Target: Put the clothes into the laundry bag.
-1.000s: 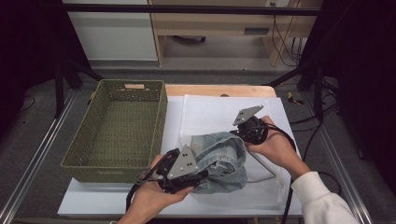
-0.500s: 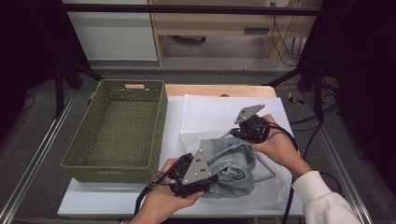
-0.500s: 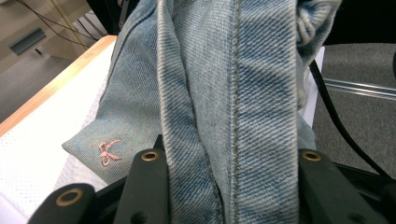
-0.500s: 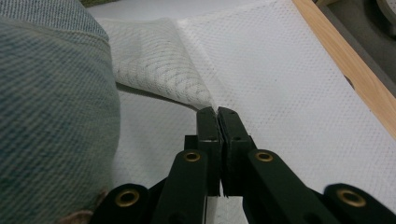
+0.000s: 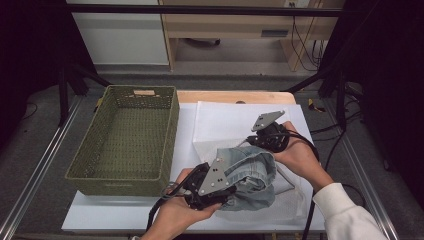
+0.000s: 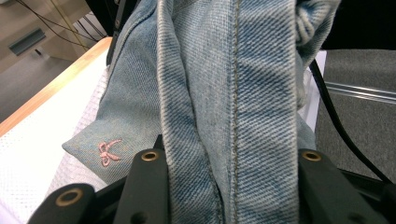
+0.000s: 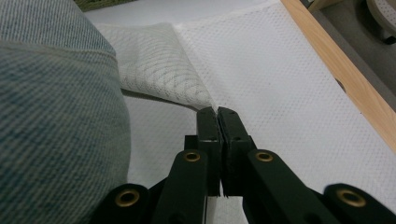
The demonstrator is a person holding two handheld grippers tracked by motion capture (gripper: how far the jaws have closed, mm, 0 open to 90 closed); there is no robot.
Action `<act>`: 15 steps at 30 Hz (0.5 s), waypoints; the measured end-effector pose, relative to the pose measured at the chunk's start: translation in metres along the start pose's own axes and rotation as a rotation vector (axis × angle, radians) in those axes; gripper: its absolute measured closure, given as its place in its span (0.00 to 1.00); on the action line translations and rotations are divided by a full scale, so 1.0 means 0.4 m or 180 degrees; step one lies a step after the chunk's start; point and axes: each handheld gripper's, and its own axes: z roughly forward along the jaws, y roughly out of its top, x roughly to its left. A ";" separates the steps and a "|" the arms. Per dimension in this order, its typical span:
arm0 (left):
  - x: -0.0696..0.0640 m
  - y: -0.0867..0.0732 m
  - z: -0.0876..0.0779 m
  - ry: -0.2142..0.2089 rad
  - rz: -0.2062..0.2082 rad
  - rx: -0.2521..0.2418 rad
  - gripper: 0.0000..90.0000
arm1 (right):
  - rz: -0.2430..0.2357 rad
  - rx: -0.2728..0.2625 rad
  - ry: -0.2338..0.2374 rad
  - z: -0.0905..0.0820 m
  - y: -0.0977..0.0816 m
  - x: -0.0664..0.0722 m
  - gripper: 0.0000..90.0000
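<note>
One pair of denim jeans [image 5: 248, 176], bunched on the white mesh cloth [image 5: 227, 122] at the counter's [image 5: 225, 96] near edge, right of the single green wicker basket [image 5: 125, 137]. Long axis runs roughly from the near-left hand-held gripper toward the far-right one. Left hand-held gripper [image 5: 212, 182] is clamped on a thick denim fold, seam running straight away between its jaws. Right hand-held gripper [image 7: 217, 114] is pressed together, tips pinching the mesh cloth's folded edge, denim just beside it.
</note>
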 end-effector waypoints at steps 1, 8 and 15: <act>0.000 0.002 0.002 -0.0002 0.0008 0.0015 0.69 | -0.0009 -0.0011 -0.0004 0.000 0.001 -0.001 0.99; -0.001 0.015 0.014 -0.0010 -0.0001 0.0005 0.69 | -0.0024 -0.0019 -0.0060 -0.008 0.010 -0.008 0.99; 0.001 0.015 0.032 -0.0020 -0.0009 0.0029 0.69 | -0.0030 -0.0067 -0.0092 -0.017 0.009 -0.010 0.99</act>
